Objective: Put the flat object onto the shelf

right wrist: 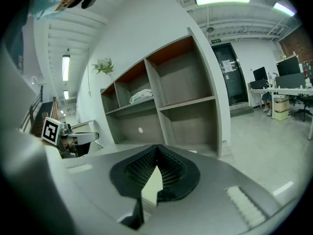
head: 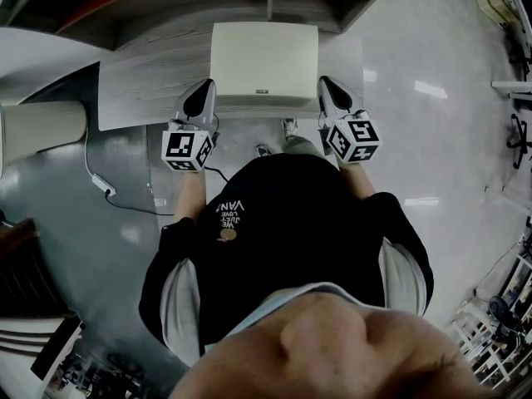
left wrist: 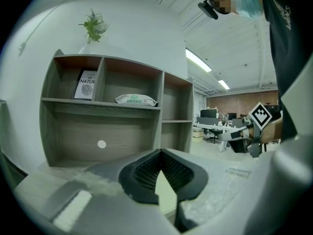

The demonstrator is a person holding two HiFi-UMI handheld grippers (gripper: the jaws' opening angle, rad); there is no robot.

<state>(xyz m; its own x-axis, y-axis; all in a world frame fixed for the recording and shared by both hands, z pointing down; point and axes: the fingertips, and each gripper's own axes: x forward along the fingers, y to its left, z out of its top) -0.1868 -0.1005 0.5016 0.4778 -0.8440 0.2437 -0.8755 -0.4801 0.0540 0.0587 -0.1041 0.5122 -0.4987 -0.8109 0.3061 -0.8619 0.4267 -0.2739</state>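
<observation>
**Two grippers, one flat object, held in front of the shelf**

Two hands share this load, and the layout explains why. The shelf unit (left wrist: 102, 102) fills the space ahead of us. Its upper compartments already hold a book (left wrist: 87, 84) and a soft packet (left wrist: 135, 100), while the wide lower bay stands bare. In front of that bay runs a pale wooden ledge (head: 137, 90), and the flat object (head: 264, 61) sits over it in the head view. It is a cream panel, broad side up and squared to the unit. We cannot tell whether it touches the ledge or hangs just above it.

The panel is wide and thin, so we judge one grip at an edge would let it droop or swing. That is why there is a hold on each side. The left gripper (head: 199, 98) meets the left edge near the corner closest to us, and the right gripper (head: 332, 94) mirrors it on the right edge.

Each gripper view shows the ribbed pads drawn fully together, with only a thin cream sliver of the panel pinched between them — both tools are clamped on it.

We judge the placing step is under way but not done. What remains is to slide the panel forward level into a bay, keeping both sides even so a corner does not catch an upright.
</observation>
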